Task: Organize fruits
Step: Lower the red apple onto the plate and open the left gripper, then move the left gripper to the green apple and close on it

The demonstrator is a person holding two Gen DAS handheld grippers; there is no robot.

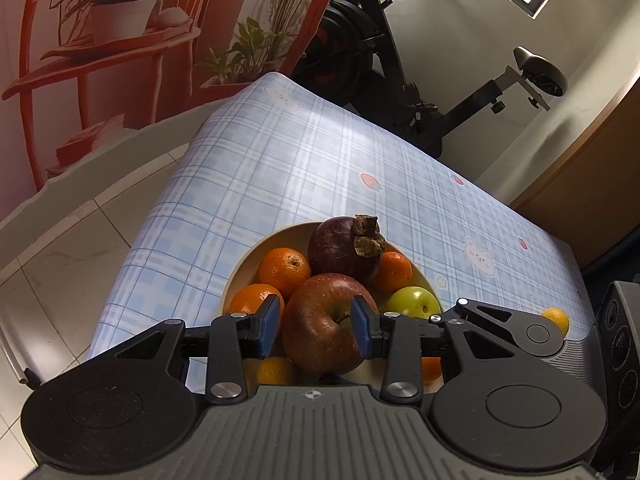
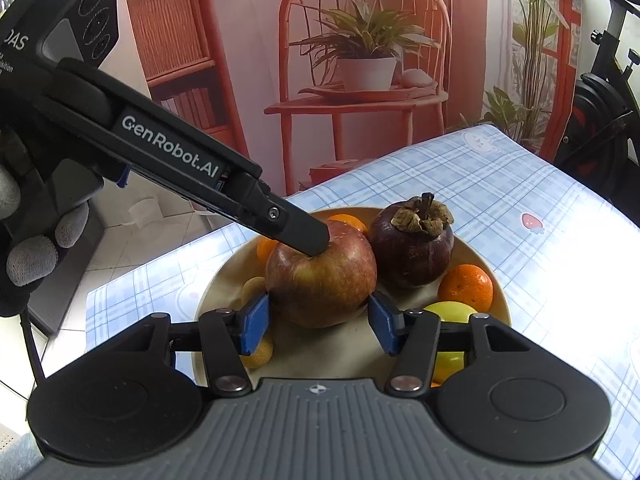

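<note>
- Your left gripper [image 1: 316,326] is clamped on the red apple [image 1: 326,324] in the bowl [image 1: 240,272] on the bench [image 1: 280,168].
- Apple's stem dimple faces up toward your left gripper.
- Your right gripper [image 2: 318,322] pads sit at the apple's sides; grip unclear.

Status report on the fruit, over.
Left fingers pinch top of apple. Right fingers touch its sides. It sits on plate, mangosteen close beside.

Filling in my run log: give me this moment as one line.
left gripper: shut on top of red apple | right gripper: pads flank its sides, grip unclear | plate: mangosteen, oranges, green apple
</note>
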